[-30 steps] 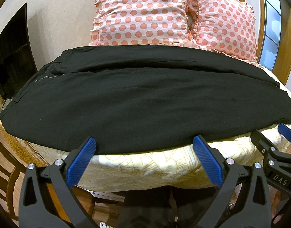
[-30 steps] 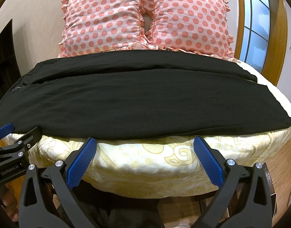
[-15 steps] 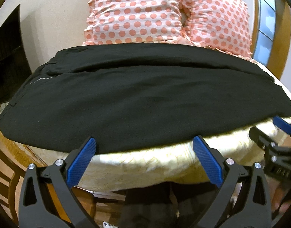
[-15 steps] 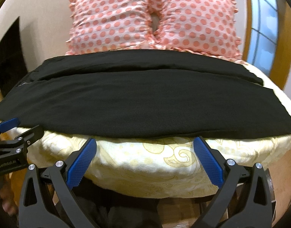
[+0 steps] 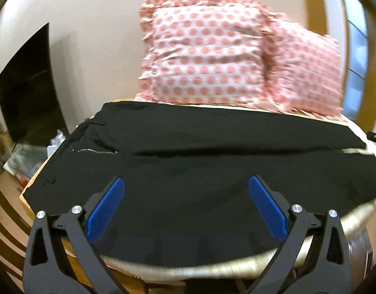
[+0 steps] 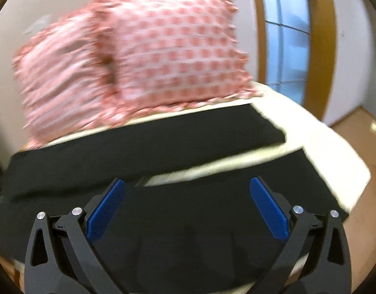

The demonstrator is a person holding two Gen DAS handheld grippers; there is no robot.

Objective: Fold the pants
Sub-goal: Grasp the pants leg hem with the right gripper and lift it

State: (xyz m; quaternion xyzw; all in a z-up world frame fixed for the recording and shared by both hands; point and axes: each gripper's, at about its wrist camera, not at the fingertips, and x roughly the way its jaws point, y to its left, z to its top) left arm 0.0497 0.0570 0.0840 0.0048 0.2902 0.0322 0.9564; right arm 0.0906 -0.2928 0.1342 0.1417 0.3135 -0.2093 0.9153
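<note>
Black pants (image 5: 212,152) lie spread sideways across the bed, waistband at the left, both legs running right. In the right wrist view the two leg ends (image 6: 193,210) show, with a strip of sheet between them. My left gripper (image 5: 186,196) is open and empty, low over the near leg close to the waist end. My right gripper (image 6: 186,196) is open and empty, low over the near leg close to its hem. Both views are motion-blurred.
Two pink polka-dot pillows (image 5: 207,54) stand against the wall behind the pants, also in the right wrist view (image 6: 163,56). A dark screen (image 5: 26,93) is at the left. The yellow-patterned bed edge (image 5: 212,267) curves below. A window (image 6: 286,36) is at the right.
Both grippers moved forward from below the bed edge to over the near leg, the left toward the waist, the right toward the hems. Both stay open.
</note>
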